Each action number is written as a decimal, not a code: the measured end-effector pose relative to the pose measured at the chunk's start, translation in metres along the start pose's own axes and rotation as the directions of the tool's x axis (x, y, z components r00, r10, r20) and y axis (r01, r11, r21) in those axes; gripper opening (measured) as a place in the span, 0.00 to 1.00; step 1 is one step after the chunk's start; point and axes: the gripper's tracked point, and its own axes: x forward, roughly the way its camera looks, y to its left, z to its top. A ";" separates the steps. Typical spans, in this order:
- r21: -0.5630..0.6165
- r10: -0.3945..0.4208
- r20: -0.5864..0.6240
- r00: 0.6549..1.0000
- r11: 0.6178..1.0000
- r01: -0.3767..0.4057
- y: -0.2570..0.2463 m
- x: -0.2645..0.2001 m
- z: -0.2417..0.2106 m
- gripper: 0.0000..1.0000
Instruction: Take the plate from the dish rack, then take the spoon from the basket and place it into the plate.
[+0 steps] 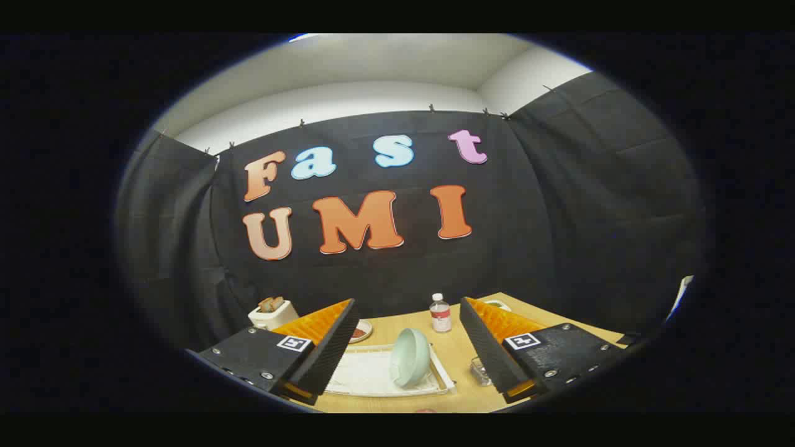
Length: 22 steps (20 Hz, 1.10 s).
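Tool (407, 323) spread wide, nothing held, pale green plate (409, 357) upright in white dish rack (372, 375) between its fingers

The gripper (407, 347) has two wedge-shaped fingers (323, 347) that spread wide apart, with nothing between them. Each finger mounts on a flat dark plate, the left plate (254, 360) and the right plate (559, 351), fixed with small silver screws along the near edges. Each plate carries a square black-and-white marker (293, 343). The fingers' inner faces are finely textured; their upper faces are ribbed.
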 end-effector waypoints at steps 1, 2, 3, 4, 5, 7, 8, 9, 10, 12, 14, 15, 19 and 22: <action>-0.013 -0.013 -0.006 1.000 1.000 0.013 0.000 -0.002 0.000 0.97; -0.026 -0.026 -0.013 1.000 0.999 0.025 0.000 -0.003 0.000 0.97; -0.034 -0.033 -0.026 0.999 0.999 0.032 0.003 -0.003 0.000 0.97; -0.040 -0.029 -0.042 0.999 0.999 0.027 0.007 -0.004 -0.001 0.97; -0.045 -0.024 -0.059 0.998 0.999 0.022 0.010 -0.004 -0.002 0.97; -0.057 -0.024 -0.086 0.996 0.998 0.020 0.011 -0.002 -0.006 0.97; -0.062 -0.020 -0.088 0.996 0.998 0.014 0.014 -0.002 -0.005 0.97; -0.064 -0.015 -0.092 0.996 0.998 0.009 0.016 -0.002 -0.006 0.97; -0.065 -0.010 -0.099 0.995 0.998 0.003 0.017 -0.001 -0.008 0.97; -0.062 0.006 -0.105 0.994 0.998 -0.012 0.021 0.001 -0.007 0.97; -0.068 0.015 -0.104 0.994 0.997 -0.022 0.021 0.002 -0.006 0.97; -0.074 0.015 -0.102 0.995 0.997 -0.023 0.020 0.003 -0.006 0.97; -0.089 0.002 -0.116 0.993 0.996 -0.013 0.011 0.009 -0.007 0.97; -0.101 -0.020 -0.147 0.989 0.995 0.005 -0.001 0.017 -0.016 0.97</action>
